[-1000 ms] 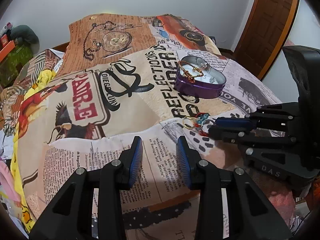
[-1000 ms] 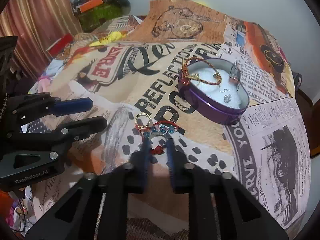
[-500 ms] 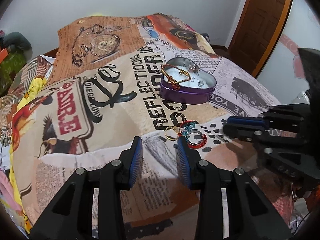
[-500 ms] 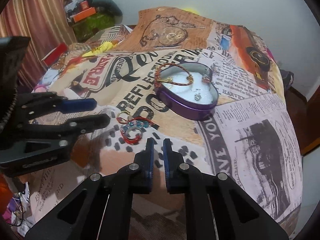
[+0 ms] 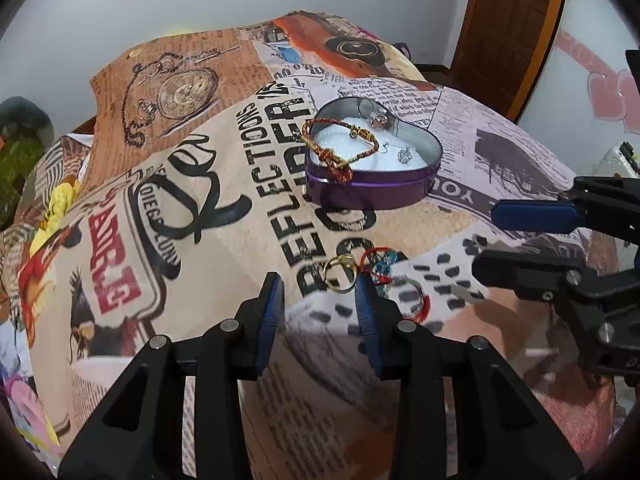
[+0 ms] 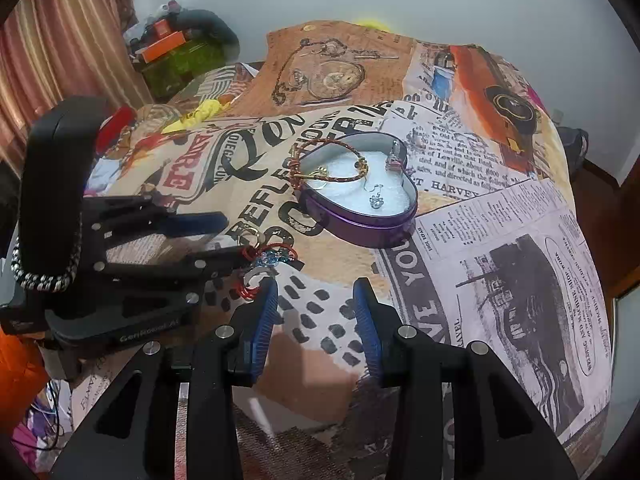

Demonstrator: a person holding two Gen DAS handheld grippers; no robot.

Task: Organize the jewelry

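A purple heart-shaped tin (image 5: 372,190) (image 6: 360,224) with a white lining stands on the printed bedspread. A red-gold braided bracelet (image 5: 340,148) (image 6: 320,178) hangs over its rim, and an earring (image 5: 404,156) (image 6: 376,200) lies inside. In front of the tin lie a gold ring (image 5: 340,278) (image 6: 250,236) and a red cord bracelet with blue beads (image 5: 380,266) (image 6: 270,260). My left gripper (image 5: 319,292) (image 6: 234,238) is open, with the ring just ahead between its tips, untouched. My right gripper (image 6: 316,296) (image 5: 486,238) hovers right of the pile, its jaws opening with nothing between them.
The bedspread (image 5: 200,200) drops off at the right edge (image 6: 580,320). A wooden door (image 5: 512,28) stands beyond the bed. Clutter, with green and orange boxes (image 6: 176,52), sits by a striped curtain (image 6: 60,48) at the far left.
My right gripper drew back from the red cord bracelet and its jaws parted from shut. My left gripper moved in toward the pile, so the gold ring now lies between its tips.
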